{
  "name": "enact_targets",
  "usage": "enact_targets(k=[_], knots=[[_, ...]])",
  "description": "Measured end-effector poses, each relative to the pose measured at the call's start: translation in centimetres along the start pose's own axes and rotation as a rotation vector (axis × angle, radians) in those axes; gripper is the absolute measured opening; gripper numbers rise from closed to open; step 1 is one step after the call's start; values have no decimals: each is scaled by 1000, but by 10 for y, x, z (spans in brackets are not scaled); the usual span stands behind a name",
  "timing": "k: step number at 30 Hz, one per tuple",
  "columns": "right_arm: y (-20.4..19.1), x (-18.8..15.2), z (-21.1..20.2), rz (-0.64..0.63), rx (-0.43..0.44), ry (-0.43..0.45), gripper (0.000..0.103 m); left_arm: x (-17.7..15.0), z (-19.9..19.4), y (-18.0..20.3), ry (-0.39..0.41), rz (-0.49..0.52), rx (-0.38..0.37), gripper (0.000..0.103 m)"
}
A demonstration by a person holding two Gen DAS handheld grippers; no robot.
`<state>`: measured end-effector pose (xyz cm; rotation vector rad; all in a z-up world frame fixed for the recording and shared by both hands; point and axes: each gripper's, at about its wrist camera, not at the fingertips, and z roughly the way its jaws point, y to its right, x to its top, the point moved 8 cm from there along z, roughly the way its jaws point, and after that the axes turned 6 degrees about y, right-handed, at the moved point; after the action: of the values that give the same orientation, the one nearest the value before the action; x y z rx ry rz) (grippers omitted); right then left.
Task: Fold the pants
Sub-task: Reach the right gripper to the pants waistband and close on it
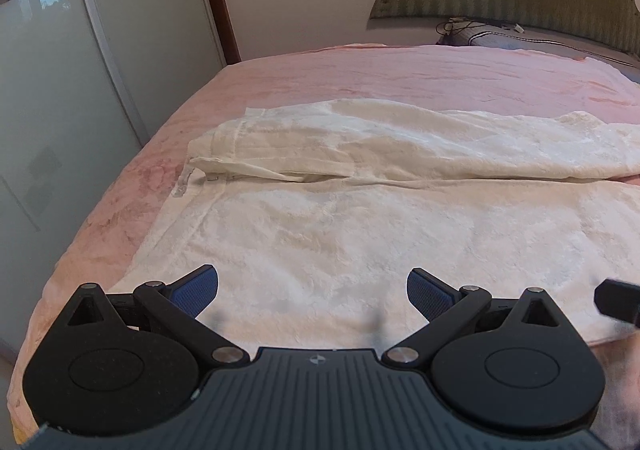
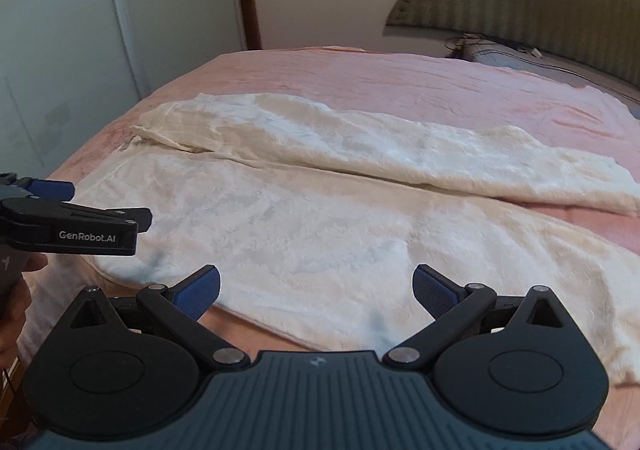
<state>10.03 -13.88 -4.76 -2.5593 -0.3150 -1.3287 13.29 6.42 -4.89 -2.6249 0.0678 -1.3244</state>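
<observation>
Two grippers: both hovered with jaws wide apart and nothing held, above the near edge of the white pants spread flat on the pink bedspread.
Left wrist view: the left gripper hung over the near waist corner of the pants; the waistband lay toward the wardrobe, legs running away to the right.
Right wrist view: the right gripper stood over the near leg's edge of the pants, with the left gripper just beside the waist end.
Long axis: across the bed, waist left, hems right, the far leg angled toward the headboard.
Risk: a pinch catching only the top layer, or the bedspread beneath the pants, would likely skew the fold.
</observation>
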Motion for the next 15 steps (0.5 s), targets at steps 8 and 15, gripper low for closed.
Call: enact_targets(k=[8, 15], knots=[[8, 91, 81, -57, 196, 49, 103, 23, 44, -57, -39, -139, 23, 102], [20, 150, 206, -109, 239, -18, 103, 35, 75, -85, -50, -161, 67, 102]])
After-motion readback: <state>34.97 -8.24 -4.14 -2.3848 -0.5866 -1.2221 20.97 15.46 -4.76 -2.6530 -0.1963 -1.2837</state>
